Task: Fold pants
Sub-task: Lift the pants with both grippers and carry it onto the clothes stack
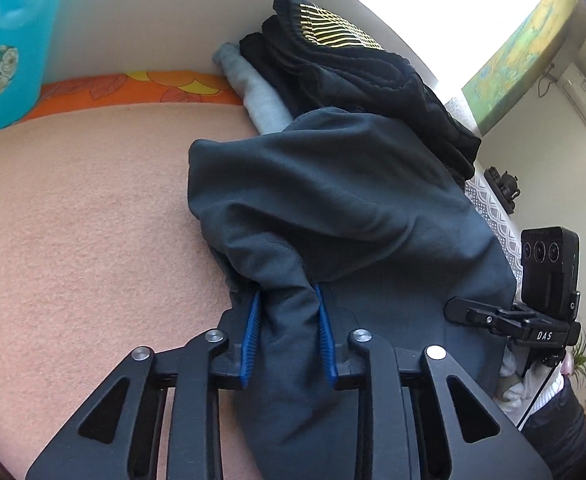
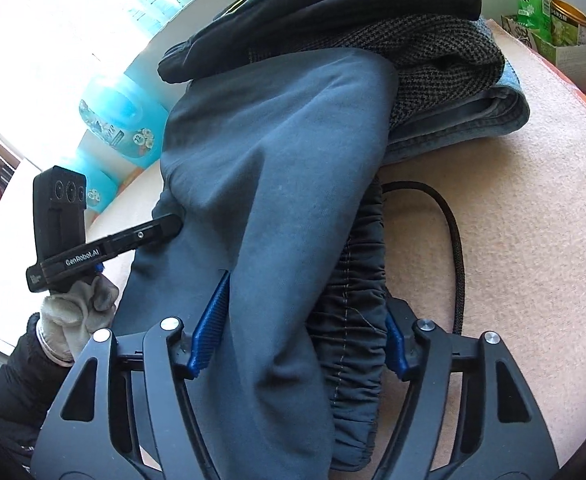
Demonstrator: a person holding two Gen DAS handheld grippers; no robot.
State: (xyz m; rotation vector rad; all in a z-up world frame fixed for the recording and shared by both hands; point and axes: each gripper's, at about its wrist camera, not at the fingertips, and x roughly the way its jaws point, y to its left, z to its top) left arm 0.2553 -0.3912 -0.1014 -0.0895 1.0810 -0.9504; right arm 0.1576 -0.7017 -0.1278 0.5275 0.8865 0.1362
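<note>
Dark slate-blue pants [image 1: 333,200] lie across a peach blanket [image 1: 93,220]. My left gripper [image 1: 287,292] is shut on a bunched fold of the pants between its blue pads. In the right wrist view the same pants [image 2: 261,168] drape forward. My right gripper [image 2: 305,304] holds the cloth and the gathered elastic waistband [image 2: 357,280] between widely spaced blue pads. A black drawstring [image 2: 453,240] trails to the right. The left gripper's body [image 2: 65,236] shows at the left, held by a gloved hand.
A stack of folded clothes sits behind: black with yellow pattern [image 1: 333,40], grey [image 1: 253,92], tweed [image 2: 445,64], denim [image 2: 473,120]. A blue detergent bottle [image 1: 9,52] stands at far left. Green tea boxes [image 2: 545,16] stand at far right.
</note>
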